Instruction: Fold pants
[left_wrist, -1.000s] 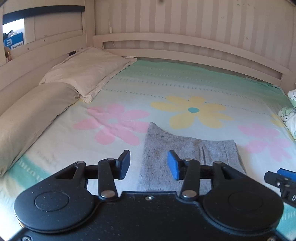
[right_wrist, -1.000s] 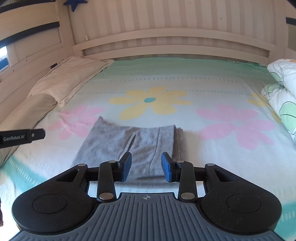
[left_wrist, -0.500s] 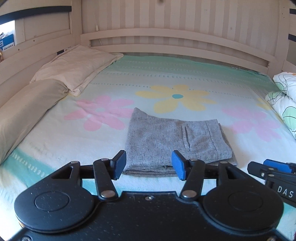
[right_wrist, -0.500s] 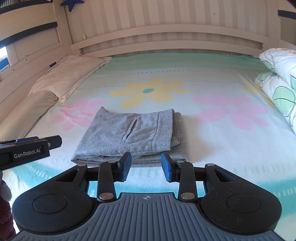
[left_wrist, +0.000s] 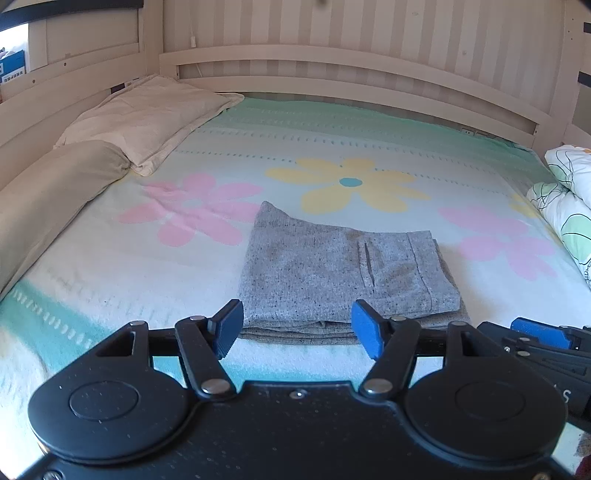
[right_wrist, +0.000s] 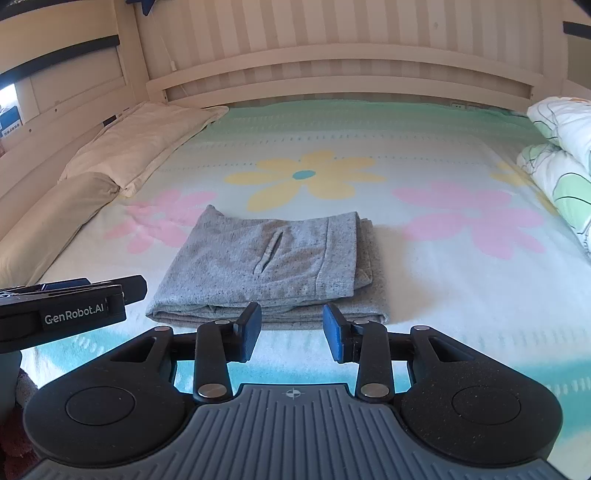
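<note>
- Pants (left_wrist: 340, 273), grey and folded, lie on the flowered bedsheet (left_wrist: 332, 147) just ahead of us.
- We hold our left gripper (left_wrist: 297, 328) and right gripper (right_wrist: 291, 332) wide apart, gripping nothing.

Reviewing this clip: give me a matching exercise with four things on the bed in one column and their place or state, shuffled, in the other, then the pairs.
Things:
1. grey pants
2. beige pillows
3. white floral quilt
4. left tool

Place or state:
A. bundled at the bed's right edge
B. open, holding nothing
C. folded flat mid-bed
D. along the bed's left side

Pairs: 1-C, 2-D, 3-A, 4-B
</note>
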